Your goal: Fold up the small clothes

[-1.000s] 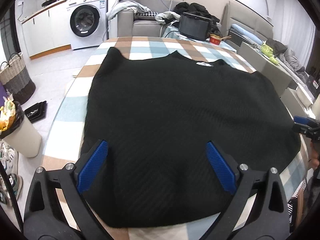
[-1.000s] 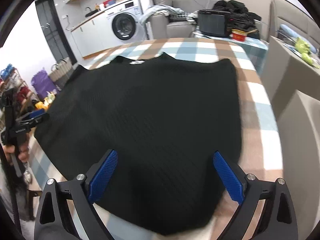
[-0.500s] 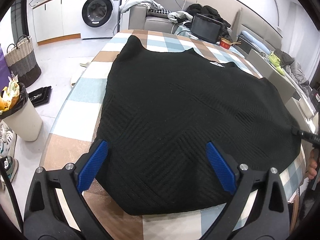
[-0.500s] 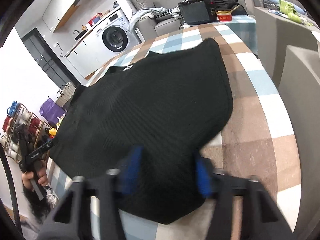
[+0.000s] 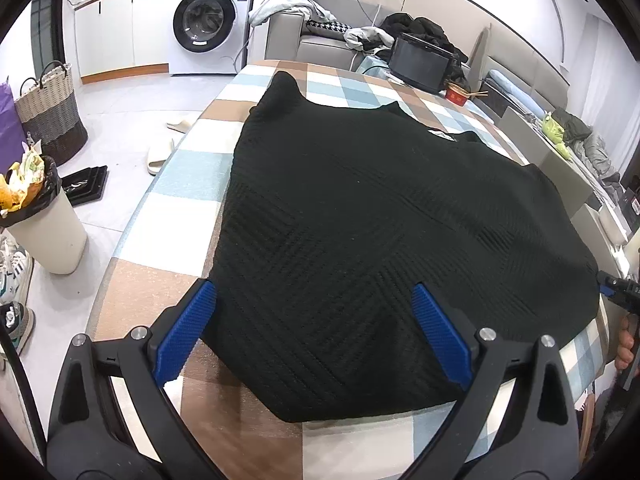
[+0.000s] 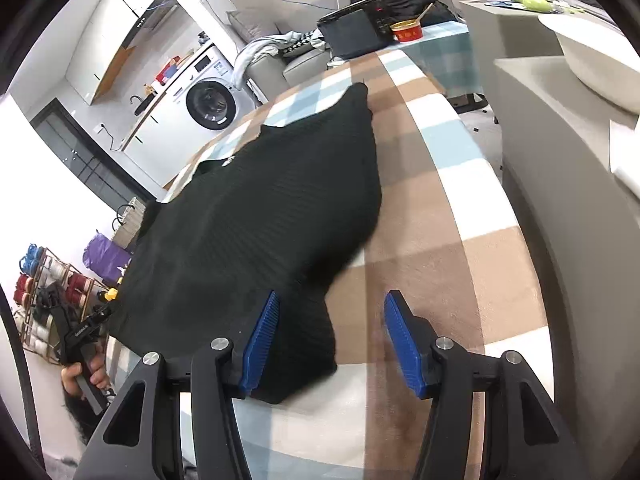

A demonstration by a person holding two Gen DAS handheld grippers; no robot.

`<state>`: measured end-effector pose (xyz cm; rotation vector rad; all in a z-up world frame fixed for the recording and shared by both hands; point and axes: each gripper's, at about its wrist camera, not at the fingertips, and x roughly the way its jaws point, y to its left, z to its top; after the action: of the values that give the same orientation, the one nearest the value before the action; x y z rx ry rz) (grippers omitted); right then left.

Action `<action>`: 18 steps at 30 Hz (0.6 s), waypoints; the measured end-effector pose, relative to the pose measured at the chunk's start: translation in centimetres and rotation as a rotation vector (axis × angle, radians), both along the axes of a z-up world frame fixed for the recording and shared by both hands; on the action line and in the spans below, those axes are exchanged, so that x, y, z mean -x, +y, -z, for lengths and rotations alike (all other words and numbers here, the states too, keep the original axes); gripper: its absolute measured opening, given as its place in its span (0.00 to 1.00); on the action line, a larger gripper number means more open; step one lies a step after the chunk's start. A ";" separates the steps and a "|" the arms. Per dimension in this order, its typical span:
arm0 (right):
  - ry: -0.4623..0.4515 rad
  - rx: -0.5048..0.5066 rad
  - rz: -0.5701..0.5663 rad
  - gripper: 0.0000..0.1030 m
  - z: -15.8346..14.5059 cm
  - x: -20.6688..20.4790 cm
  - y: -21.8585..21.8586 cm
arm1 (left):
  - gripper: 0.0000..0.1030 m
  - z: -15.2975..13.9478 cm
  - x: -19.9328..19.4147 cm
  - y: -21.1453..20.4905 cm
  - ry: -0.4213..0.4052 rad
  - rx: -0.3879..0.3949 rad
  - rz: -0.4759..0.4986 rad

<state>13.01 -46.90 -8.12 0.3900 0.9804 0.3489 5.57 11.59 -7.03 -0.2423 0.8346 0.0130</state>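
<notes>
A black knit sweater (image 5: 372,240) lies spread flat on the checked tablecloth (image 5: 188,168), neckline with a white label at the far side. My left gripper (image 5: 312,332) is open, its blue pads straddling the sweater's near left hem corner, just above it. In the right wrist view the sweater (image 6: 256,220) runs away to the left. My right gripper (image 6: 332,340) is partly open over the sweater's near right corner; the corner lies between the pads, nearer the left one. The left gripper shows small at the far left (image 6: 86,330).
A bin (image 5: 36,216), baskets and shoes stand on the floor left of the table. A black box (image 5: 420,64) and a red bowl (image 5: 458,94) sit past the table's far end. A grey cabinet (image 6: 560,128) stands close to the table's right edge.
Both grippers have swung outward toward the sweater's near corners. My right gripper's jaws have narrowed from wide open to partly open. The sweater has not moved.
</notes>
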 end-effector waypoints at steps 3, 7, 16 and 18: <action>-0.009 0.076 -0.024 0.55 0.2 -0.4 1.5 | 0.95 0.0 0.0 -0.4 -0.003 -0.002 0.009; -0.068 0.269 -0.102 0.55 -0.1 -0.9 5.1 | 0.95 0.0 0.2 -0.7 -0.004 -0.005 0.018; -0.061 0.191 -0.175 0.19 0.5 -2.0 5.7 | 0.95 0.1 0.2 -0.9 -0.006 -0.005 0.021; -0.093 0.190 -0.161 0.12 -0.3 -1.4 5.3 | 0.95 0.1 0.3 -0.9 -0.006 -0.005 0.019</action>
<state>14.38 -41.57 -7.78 0.1210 0.9470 0.4116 5.22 10.74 -7.15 -0.2296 0.8312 -0.0037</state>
